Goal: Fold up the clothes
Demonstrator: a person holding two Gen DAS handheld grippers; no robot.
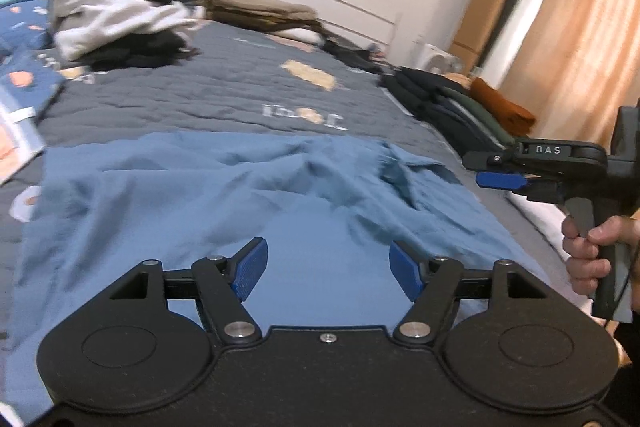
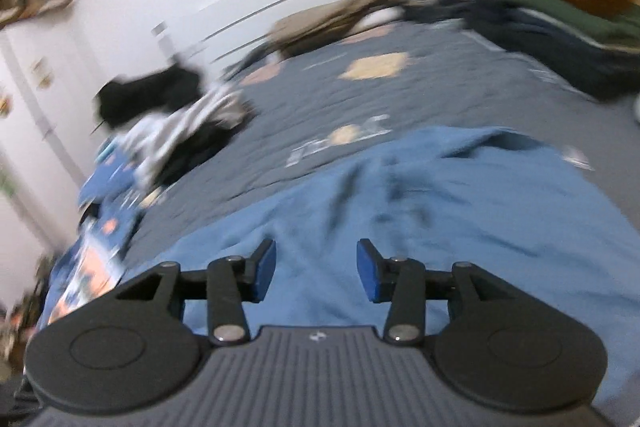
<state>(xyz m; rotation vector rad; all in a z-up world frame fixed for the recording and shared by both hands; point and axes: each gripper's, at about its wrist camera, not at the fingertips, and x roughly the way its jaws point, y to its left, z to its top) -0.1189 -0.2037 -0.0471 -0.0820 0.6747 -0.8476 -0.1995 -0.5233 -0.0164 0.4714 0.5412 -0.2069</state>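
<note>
Left gripper [image 1: 325, 269]: jaws spread wide, nothing between the blue pads [image 1: 250, 269], held above the blue shirt [image 1: 240, 195] without touching it. Right gripper [image 2: 316, 269]: jaws also apart, a bit narrower, empty, above the same shirt [image 2: 440, 195].

We count one blue shirt, spread wrinkled across the near part of the grey quilted bedspread [image 1: 208, 87]. In the left wrist view the right gripper [image 1: 486, 171] shows side-on, off the shirt's right edge, pointing left and roughly level, with the person's hand [image 1: 586, 251] wrapped round its handle.

Other clothes: one loose heap of black and white garments [image 1: 112, 7] far left, one tan bundle [image 1: 256, 7] by the headboard, one stack of folded dark, green and orange items [image 1: 468, 103] along the right edge.

Right wrist view is motion-blurred, so we can't resolve finer detail there.
</note>
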